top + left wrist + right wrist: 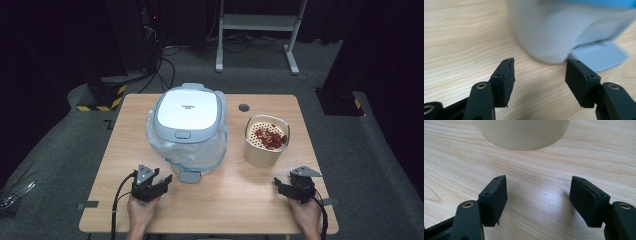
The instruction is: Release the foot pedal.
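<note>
1. Left gripper view: the left gripper [539, 72] has jaws apart with nothing between them, aimed at the rice cooker [564, 30] just ahead near the table's [210, 200] front edge.
2. Right gripper [537, 195], likewise spread and empty, faces the cream pot [522, 132].
3. Cooker lid down, pot of red pieces untouched: work looks barely begun.
4. Both hands rest low at the front edge.

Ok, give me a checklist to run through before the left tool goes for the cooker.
1. Left tool open, nothing between its pads: ok.
2. Left tool aimed at the rice cooker: ok.
3. Cooker lid shut: ok.
4. Front tab at the cooker's base reachable on the table: ok.
5. Right tool open, short of the beige pot: ok.
6. Whether the lid latch is locked: cannot tell.
</note>
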`<state>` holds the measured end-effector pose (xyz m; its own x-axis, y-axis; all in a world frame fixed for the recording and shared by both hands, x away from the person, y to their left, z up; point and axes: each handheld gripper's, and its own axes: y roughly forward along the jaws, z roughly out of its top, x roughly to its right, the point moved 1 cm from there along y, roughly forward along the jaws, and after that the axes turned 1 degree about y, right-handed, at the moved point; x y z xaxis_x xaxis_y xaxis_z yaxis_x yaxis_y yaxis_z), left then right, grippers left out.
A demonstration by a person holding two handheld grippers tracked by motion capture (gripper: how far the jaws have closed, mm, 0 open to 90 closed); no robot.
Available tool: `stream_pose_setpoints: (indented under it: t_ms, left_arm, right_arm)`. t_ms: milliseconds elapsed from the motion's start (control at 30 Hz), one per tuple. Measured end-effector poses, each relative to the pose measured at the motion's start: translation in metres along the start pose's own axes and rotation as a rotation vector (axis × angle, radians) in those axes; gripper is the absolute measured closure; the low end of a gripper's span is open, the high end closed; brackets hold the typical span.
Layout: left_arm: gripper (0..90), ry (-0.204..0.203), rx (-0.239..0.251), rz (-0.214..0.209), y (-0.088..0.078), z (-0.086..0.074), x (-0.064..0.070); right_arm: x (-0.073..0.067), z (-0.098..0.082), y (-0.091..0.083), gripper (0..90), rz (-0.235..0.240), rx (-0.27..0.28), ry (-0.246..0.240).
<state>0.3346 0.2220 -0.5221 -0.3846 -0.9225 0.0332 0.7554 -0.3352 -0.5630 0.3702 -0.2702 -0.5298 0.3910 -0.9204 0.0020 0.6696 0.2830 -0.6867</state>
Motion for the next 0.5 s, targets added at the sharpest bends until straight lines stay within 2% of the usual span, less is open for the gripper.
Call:
stream_pose_setpoints:
  t_ms: [233, 433, 467, 500]
  left_arm:
    - [38.5, 0.026, -0.041, 0.044, 0.007, -0.005, -0.004]
    - [36.2, 0.016, -0.081, 0.071, 0.010, -0.007, -0.008]
    - [35.4, 0.014, -0.113, 0.071, 0.013, -0.006, -0.009]
    - [33.0, 0.012, -0.113, 0.068, 0.013, -0.006, -0.009]
  right_arm:
    - [0.000, 0.000, 0.000, 30.5, -0.001, 0.000, 0.001]
    - [0.000, 0.000, 0.000, 30.5, -0.001, 0.000, 0.001]
    - [0.000, 0.000, 0.000, 30.5, -0.001, 0.000, -0.001]
    - [0.000, 0.000, 0.000, 30.5, -0.001, 0.000, 0.001]
